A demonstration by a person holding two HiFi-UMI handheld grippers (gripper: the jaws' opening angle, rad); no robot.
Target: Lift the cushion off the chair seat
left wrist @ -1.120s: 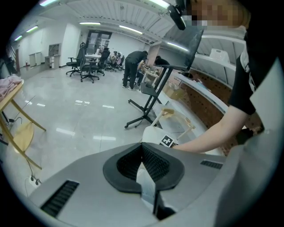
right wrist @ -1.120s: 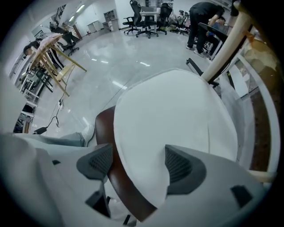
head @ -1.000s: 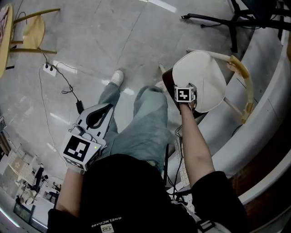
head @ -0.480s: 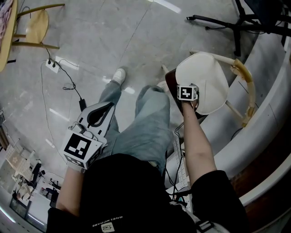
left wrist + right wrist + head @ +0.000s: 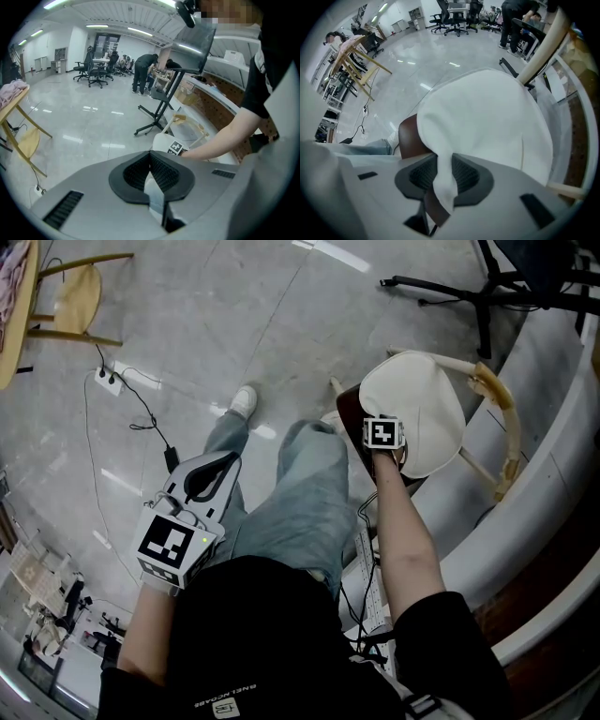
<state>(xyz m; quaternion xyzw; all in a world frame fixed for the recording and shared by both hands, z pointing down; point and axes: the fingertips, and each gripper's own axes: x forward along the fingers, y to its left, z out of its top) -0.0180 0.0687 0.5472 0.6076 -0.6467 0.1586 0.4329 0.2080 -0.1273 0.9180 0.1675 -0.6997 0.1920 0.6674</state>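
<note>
Over at the chair seat (image 5: 409, 138), the right gripper (image 5: 444, 174) points straight down, jaws closing on the near edge of the white cushion (image 5: 487, 122), with fabric pinched between the pads. The cushion lies on the seat. Left gripper (image 5: 152, 172) hangs beside the thigh (image 5: 291, 507), jaws together, empty.

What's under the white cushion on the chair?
A dark brown seat shows at the left edge of the cushion; the rest of the seat is covered. The right gripper has its jaws closing on a fold of the cushion's edge.
</note>
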